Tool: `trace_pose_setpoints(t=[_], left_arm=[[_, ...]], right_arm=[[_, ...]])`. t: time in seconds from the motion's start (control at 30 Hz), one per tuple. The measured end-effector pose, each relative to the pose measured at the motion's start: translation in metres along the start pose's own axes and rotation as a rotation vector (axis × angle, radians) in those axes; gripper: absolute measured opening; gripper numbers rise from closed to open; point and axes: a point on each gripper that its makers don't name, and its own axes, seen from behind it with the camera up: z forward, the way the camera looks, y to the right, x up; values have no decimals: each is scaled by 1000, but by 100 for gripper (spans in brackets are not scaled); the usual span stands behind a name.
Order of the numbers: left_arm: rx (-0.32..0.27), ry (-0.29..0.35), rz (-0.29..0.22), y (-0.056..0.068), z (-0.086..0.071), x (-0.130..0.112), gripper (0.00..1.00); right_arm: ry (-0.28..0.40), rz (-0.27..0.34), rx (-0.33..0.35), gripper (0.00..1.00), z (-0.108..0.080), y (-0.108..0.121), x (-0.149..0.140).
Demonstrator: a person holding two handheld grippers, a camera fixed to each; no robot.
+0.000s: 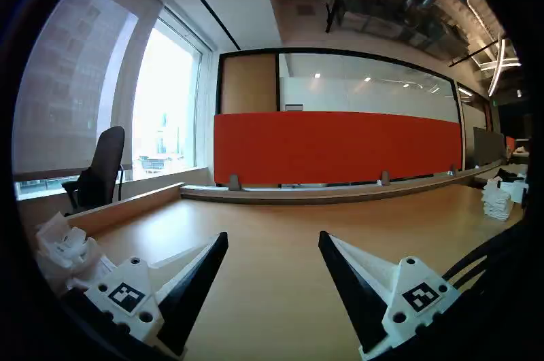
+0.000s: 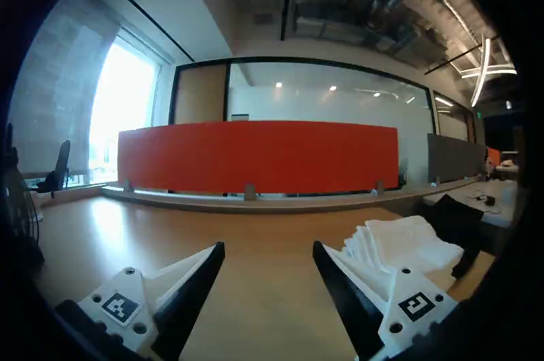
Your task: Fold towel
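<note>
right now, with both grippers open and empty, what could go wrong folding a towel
1. The folded towel stack sits close by the right gripper; a sideways swing could topple it.
2. The crumpled white cloth lies far to the side of the left gripper, so a grab may snag several layers.

Left tool (image 1: 272, 238) and right tool (image 2: 268, 247) both gape empty.

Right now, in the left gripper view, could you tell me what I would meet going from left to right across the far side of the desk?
office chair → window → red divider → stack of white towels
</note>
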Motion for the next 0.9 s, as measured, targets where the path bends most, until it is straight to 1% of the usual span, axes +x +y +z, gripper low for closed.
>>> trace_pose_setpoints(t=[0.9], left_arm=[[-2, -4, -1, -1, -4, 10, 99]], right_arm=[[0, 0, 0, 100, 0, 1, -1]])
